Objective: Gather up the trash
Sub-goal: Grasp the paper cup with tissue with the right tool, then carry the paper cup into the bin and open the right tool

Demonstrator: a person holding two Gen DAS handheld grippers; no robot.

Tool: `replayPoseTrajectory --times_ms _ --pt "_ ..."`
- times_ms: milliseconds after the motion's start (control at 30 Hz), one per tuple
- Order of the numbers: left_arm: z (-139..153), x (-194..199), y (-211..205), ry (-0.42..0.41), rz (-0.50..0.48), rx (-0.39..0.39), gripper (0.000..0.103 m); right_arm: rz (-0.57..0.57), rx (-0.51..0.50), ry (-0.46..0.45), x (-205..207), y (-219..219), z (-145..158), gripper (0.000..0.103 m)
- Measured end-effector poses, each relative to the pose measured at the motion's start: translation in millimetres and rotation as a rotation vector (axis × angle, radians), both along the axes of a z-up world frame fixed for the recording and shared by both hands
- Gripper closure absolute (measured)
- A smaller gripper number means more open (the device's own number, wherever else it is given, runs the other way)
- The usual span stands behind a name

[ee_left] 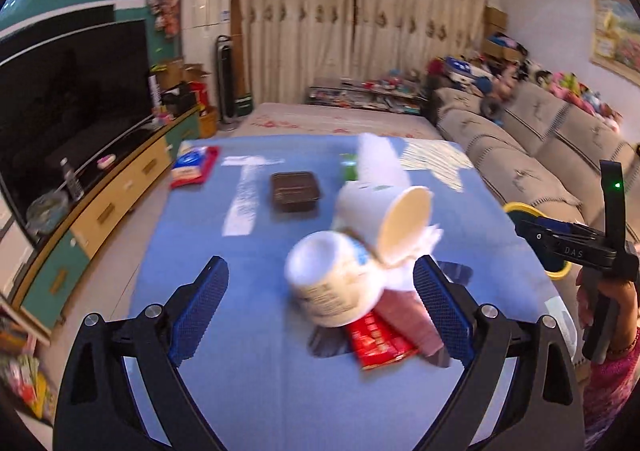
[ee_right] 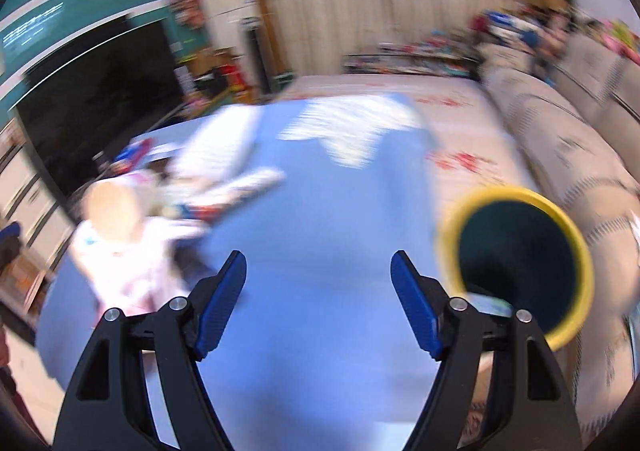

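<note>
Left tongs (ee_left: 320,291) spread wide, gripping nothing, low over the blue-covered tabletop (ee_left: 248,311). Between the blue pads: a trash heap. A white tub (ee_left: 332,287) lies on its side, a white paper cup (ee_left: 384,219) tipped behind it with its mouth facing right, crumpled white tissue (ee_left: 416,251) against the right pad, and a red wrapper (ee_left: 378,343) and a pinkish packet (ee_left: 408,317) flat underneath. Further back sit a dark square container (ee_left: 295,191) and a red-and-blue pack (ee_left: 194,167) near the far left corner.

Right tongs (ee_right: 318,283) also wide apart and empty, above bare blue cloth. A yellow-rimmed bin (ee_right: 516,251) with a dark inside sits just beside its right finger, at the tabletop's right edge. This view is heavily blurred; the heap (ee_right: 132,235) shows to the left, well apart from these tongs.
</note>
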State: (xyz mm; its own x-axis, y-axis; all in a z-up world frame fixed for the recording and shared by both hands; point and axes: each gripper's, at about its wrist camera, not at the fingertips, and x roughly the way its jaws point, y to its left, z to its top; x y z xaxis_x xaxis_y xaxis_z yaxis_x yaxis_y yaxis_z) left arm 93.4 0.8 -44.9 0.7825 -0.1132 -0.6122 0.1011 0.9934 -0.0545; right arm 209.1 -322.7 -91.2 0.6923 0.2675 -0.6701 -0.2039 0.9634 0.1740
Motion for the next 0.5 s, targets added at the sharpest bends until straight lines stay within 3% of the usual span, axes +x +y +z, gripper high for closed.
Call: replayPoseTrajectory --times_ms 67,200,500 --pt "-1.3 -3.8 16.5 -0.003 0.021 -0.015 0.011 0.069 0.007 -0.01 4.6 30.4 4.2 0.034" --pt "-3.6 -6.7 30.0 -0.016 0.036 -0.019 0.011 0.171 0.01 -0.014 18.4 83.8 8.7 0.049" --pt "-12.2 -3.5 27.7 0.009 0.033 -0.041 0.011 0.211 -0.006 0.008 49.1 127.2 4.8 0.076"
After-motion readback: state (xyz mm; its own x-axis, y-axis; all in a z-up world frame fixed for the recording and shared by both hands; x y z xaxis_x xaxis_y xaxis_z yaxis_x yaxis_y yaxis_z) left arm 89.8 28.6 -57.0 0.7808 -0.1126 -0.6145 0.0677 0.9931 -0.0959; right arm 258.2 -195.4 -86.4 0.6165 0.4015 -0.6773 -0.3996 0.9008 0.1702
